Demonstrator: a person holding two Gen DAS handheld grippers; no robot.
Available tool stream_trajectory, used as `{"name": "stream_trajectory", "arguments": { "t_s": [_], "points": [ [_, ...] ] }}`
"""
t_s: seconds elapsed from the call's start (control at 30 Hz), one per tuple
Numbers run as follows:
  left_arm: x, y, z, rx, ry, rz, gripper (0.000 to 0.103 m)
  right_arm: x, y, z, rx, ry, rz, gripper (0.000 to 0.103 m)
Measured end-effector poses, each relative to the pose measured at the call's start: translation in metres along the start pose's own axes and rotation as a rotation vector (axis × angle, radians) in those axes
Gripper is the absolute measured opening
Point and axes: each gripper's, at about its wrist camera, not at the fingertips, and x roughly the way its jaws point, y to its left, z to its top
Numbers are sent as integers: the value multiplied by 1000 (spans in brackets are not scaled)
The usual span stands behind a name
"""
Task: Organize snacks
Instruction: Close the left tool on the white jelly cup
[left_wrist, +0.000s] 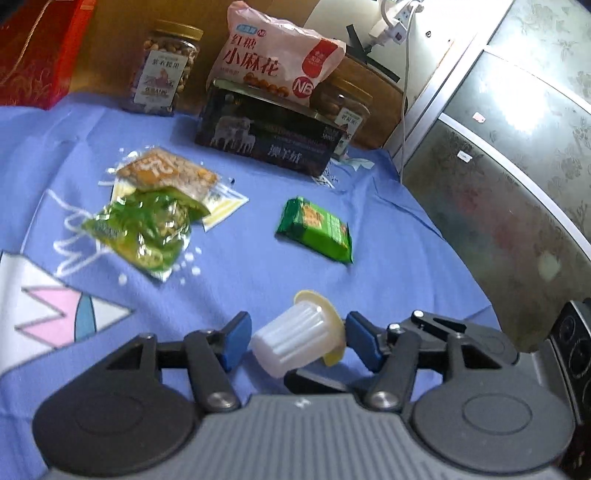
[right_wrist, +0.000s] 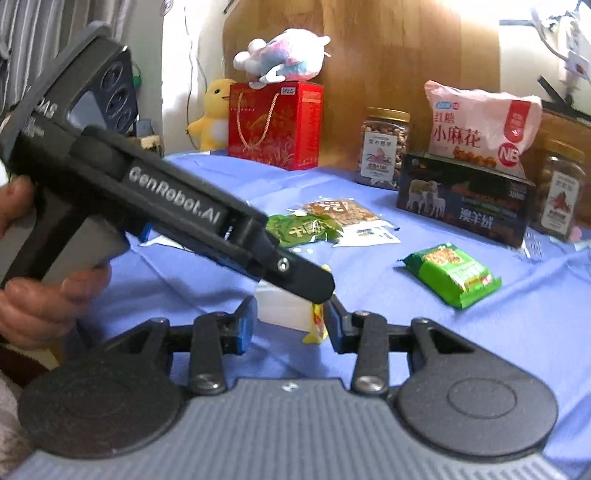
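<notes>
"Snacks are lying where, going from the left?"

"They are sitting on a blue cloth (left_wrist: 258, 273). At the far left edge a red gift box (left_wrist: 37, 51) is standing, and a nut jar (left_wrist: 162, 70) is standing upright just to its right."

"And nearer the middle?"

"A clear peanut packet (left_wrist: 166, 171) is resting partly on a crumpled green packet (left_wrist: 144, 229), the two touching. Behind them a dark box (left_wrist: 266, 133) is lying flat, and a pink bag (left_wrist: 273, 55) is leaning on top of it. A second jar (left_wrist: 347, 110) is peeking out from behind the box's right end."

"What is lying to the right of that heap?"

"A green biscuit pack (left_wrist: 316, 230) is lying alone, well apart from the packets."

"Where is the left claw (left_wrist: 297, 328) hovering?"

"It is hanging low over the cloth with its blue fingers (left_wrist: 236, 332) standing apart, and a white jelly cup (left_wrist: 299, 338) is lying on its side between them, its yellow lid pointing right. The right finger is sitting against the lid's rim; the left one is showing a slim gap."

"And the right claw (right_wrist: 290, 321)?"

"It is facing the same cup (right_wrist: 282, 308), its fingers also spread to either side. Whether they are touching the cup is not showing. A hand (right_wrist: 33, 295) is gripping the left tool's handle."
</notes>
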Motion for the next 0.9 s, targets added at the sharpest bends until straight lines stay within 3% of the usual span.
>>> {"name": "stream_trajectory", "arguments": {
  "t_s": [0.27,0.57,0.9],
  "points": [
    [-8,-5,-14,36,-15,40,60,-4,-7,-15,112,26,8,49],
    [-6,-11,-15,66,-14,74,61,-4,-5,-16,106,16,6,49],
    [7,-37,-13,181,11,231,61,12,-6,-12,60,-9,20,51]
  ]
}}
